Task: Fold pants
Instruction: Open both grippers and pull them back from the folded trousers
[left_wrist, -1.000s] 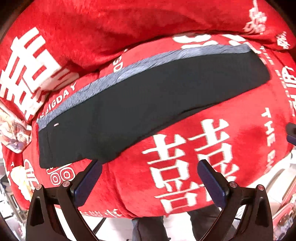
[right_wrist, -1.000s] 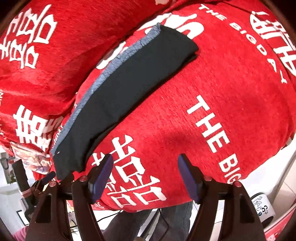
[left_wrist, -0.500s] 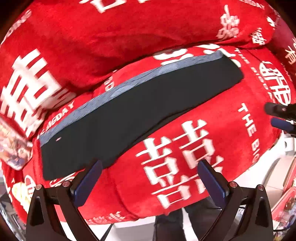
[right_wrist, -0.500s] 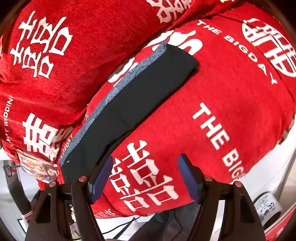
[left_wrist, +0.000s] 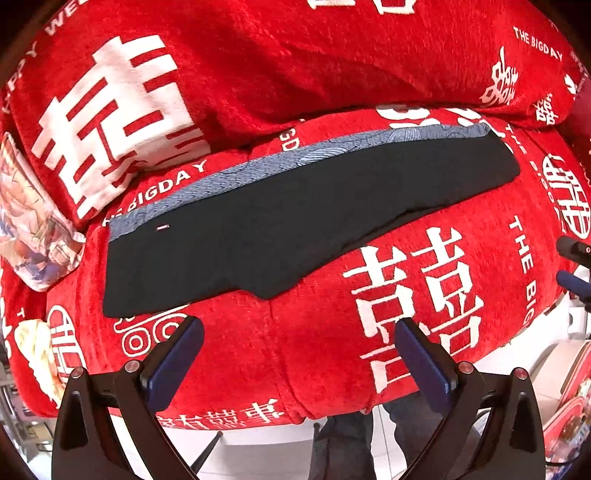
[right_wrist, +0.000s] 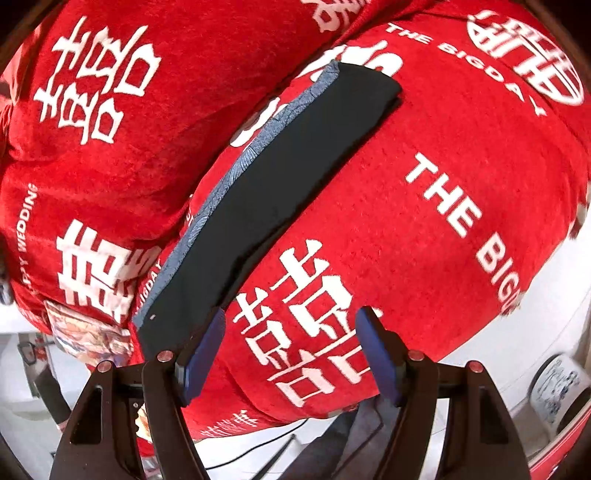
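Dark pants (left_wrist: 295, 218) with a grey-blue patterned side stripe lie folded lengthwise, one leg over the other, on a red blanket (left_wrist: 406, 302) with white lettering. The waist end is at the left, the cuffs at the right. My left gripper (left_wrist: 299, 343) hovers open above the blanket, just in front of the pants' near edge, holding nothing. In the right wrist view the pants (right_wrist: 284, 195) run diagonally from upper right to lower left. My right gripper (right_wrist: 291, 343) is open over the blanket beside the pants; its left finger (right_wrist: 203, 354) overlaps the waist end.
A raised red blanket bulge (left_wrist: 258, 66) lies behind the pants. A printed cushion (left_wrist: 29, 221) sits at the left edge. The person's dark trouser legs (left_wrist: 347, 443) stand below the blanket's front edge. A white patterned cup (right_wrist: 557, 387) is on the floor at the right.
Both grippers have drawn back and risen from the blanket, so the pants look smaller and farther off. The pants lie as before. Both grippers stayed open.
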